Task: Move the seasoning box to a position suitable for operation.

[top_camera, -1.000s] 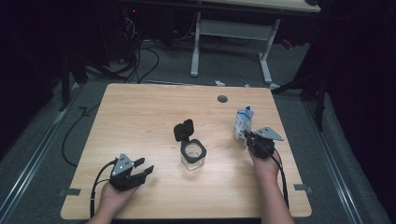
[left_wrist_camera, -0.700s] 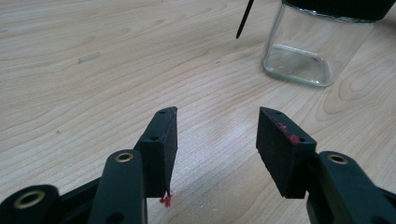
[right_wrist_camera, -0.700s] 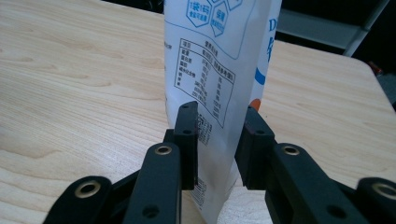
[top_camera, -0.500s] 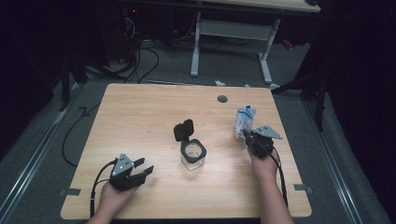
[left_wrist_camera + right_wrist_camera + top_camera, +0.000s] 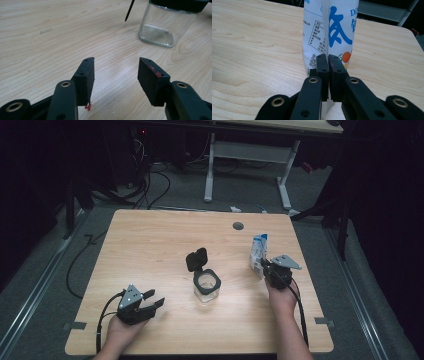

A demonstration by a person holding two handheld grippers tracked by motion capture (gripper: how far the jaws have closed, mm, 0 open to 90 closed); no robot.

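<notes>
Your right gripper (image 5: 328,58) has just been closing, and its jaws now pinch the back seam of the white pouch (image 5: 329,30), which stands upright near the table's (image 5: 150,245) right edge. Your left gripper (image 5: 116,72) rests near the front-left, jaws apart with nothing between them, pointing toward the glass jar (image 5: 162,25) at mid-table.

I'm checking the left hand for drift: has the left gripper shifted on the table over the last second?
No. The left gripper sits at the same spot near the table's front edge, equally left of the glass jar.
</notes>
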